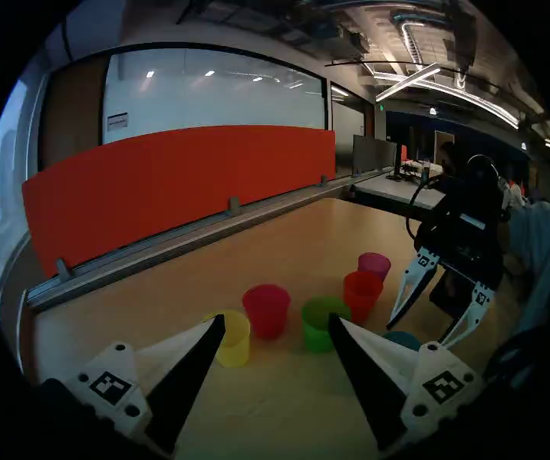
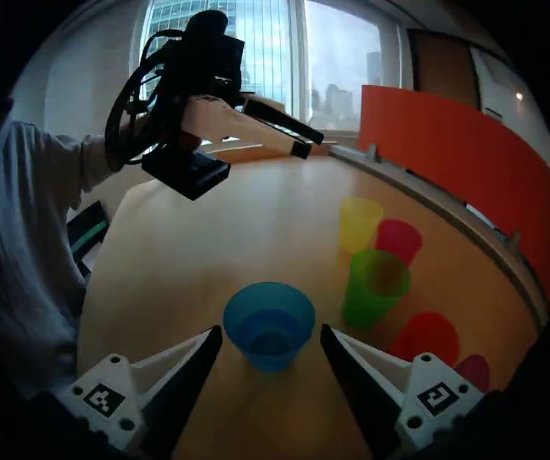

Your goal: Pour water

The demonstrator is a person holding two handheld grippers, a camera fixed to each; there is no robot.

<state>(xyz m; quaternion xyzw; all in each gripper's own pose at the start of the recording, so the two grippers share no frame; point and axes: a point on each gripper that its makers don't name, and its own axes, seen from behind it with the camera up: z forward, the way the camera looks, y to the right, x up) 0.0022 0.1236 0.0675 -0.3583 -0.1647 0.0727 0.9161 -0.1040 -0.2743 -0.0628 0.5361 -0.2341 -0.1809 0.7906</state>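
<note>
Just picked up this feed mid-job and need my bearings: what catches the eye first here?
Bright colours cluster on the wooden table: yellow cup, red cup, green cup, orange cup and purple cup, before a long orange divider panel. The blue cup stands apart from them, between the open fingers of the right gripper, untouched. The left gripper, also open, is held up above the table.

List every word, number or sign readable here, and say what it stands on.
Paper notice on the pale wall panel: too small and blurred to read.
Square markers: coded patterns, no letters.
Blue cup: no print visible.
</note>
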